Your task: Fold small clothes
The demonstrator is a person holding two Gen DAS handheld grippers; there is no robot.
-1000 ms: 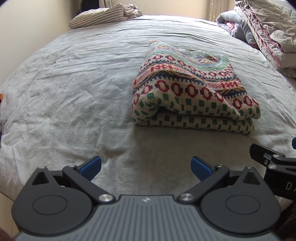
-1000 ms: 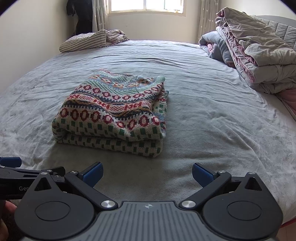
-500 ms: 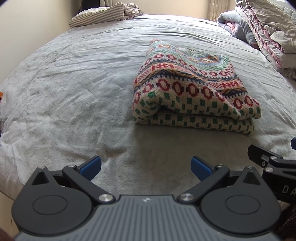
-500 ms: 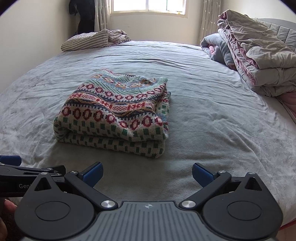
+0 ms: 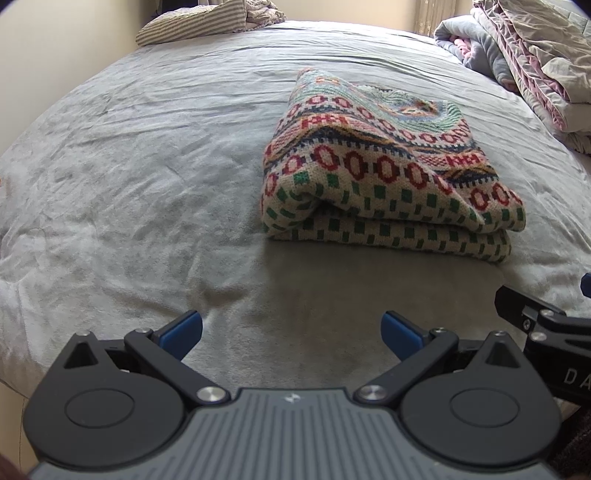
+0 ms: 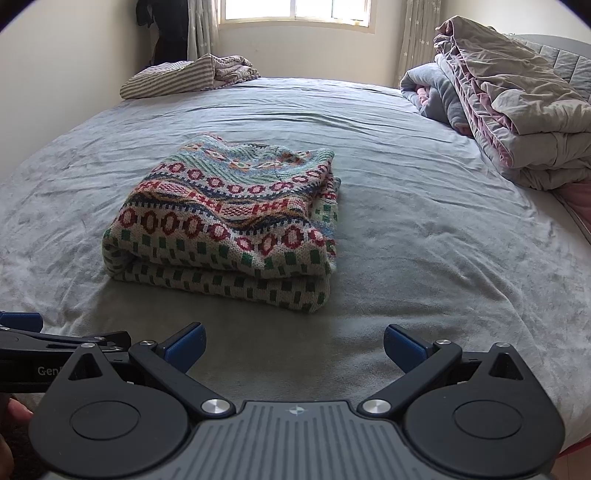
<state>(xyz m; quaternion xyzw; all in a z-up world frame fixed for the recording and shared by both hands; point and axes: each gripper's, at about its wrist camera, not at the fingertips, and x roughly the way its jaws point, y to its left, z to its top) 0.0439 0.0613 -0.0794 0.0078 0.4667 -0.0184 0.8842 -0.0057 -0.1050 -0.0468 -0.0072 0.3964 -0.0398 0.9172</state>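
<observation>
Lying folded on the grey bedsheet (image 6: 424,229), a patterned knit sweater (image 6: 229,221) is seen left of centre in the right wrist view and right of centre in the left wrist view (image 5: 384,177). It has been doubled into a thick rectangle, with the rounded fold edge turned toward the cameras and rows of red ovals and green squares shown on its face. Both grippers are held at the lower edge of the frames, apart from the sweater, with a strip of bare sheet between. The left gripper (image 5: 291,332) is released, its blue-tipped fingers (image 5: 181,332) spread wide and nothing held between them. The right gripper (image 6: 293,345) is likewise released, its blue pads (image 6: 402,347) set wide apart over the sheet. Part of the right gripper is seen at the lower right of the left wrist view, and part of the left gripper at the lower left of the right wrist view. A striped cloth (image 6: 173,79) is seen at the upper left of the bed, and a heap of folded quilts (image 6: 517,122) at the upper right. A window (image 6: 295,11) is set in the far wall.
</observation>
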